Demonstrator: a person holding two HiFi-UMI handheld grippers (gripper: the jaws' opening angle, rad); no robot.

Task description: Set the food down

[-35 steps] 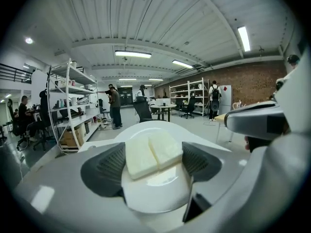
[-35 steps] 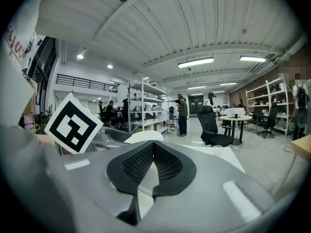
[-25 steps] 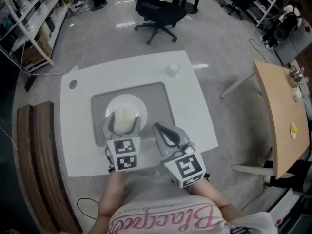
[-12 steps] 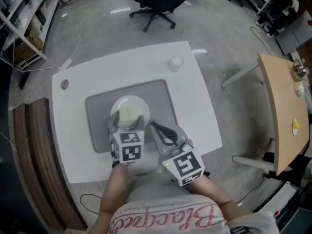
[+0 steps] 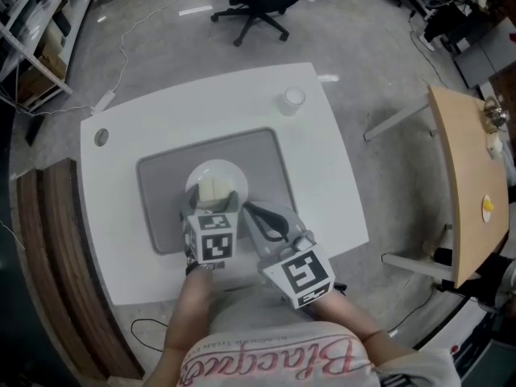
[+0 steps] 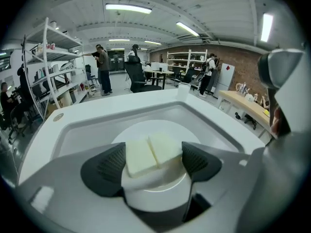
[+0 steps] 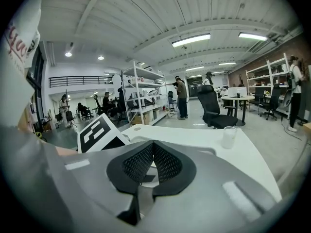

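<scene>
Left gripper [image 6: 153,165] clasps food [image 6: 151,153] over plate [image 6: 188,132].

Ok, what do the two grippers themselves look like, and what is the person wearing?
Both are light grey moulded plastic. The left gripper and right gripper each end in broad rounded tongs lined with black textured pads, and each carries a white cube printed with black square markers. No cables show. The person wears a white shirt with red script lettering.
</scene>
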